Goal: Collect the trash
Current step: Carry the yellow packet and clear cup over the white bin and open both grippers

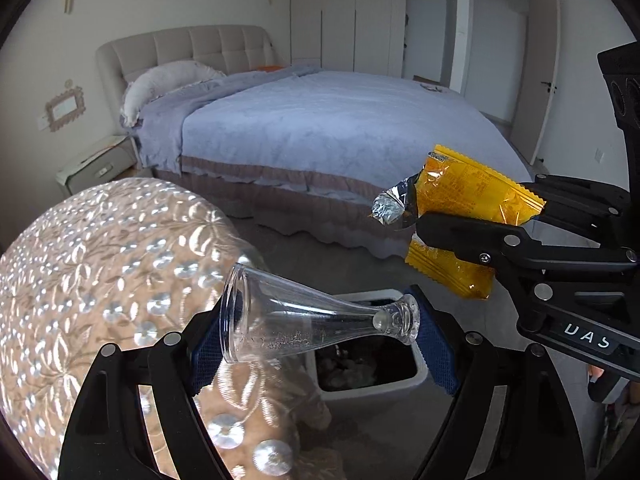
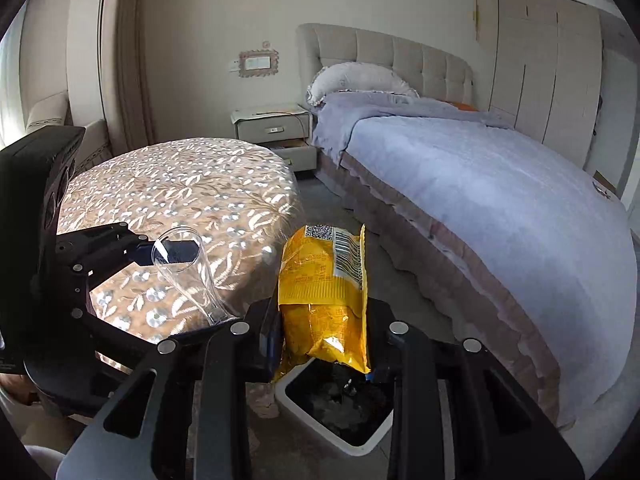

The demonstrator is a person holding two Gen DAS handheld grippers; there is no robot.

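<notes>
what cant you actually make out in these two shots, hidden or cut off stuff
- Trash bin contents: dark and blurred in both views; the clear cup and left gripper cover part of it in the left wrist view.
- Yellow snack wrapper: its print is too small to read; the right gripper hides its lower sides.
- Round table: its near edge is hidden behind both grippers.

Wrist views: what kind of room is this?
A home bedroom: a made bed with padded headboard, a nightstand beside it, and wardrobe doors along the wall.
</notes>
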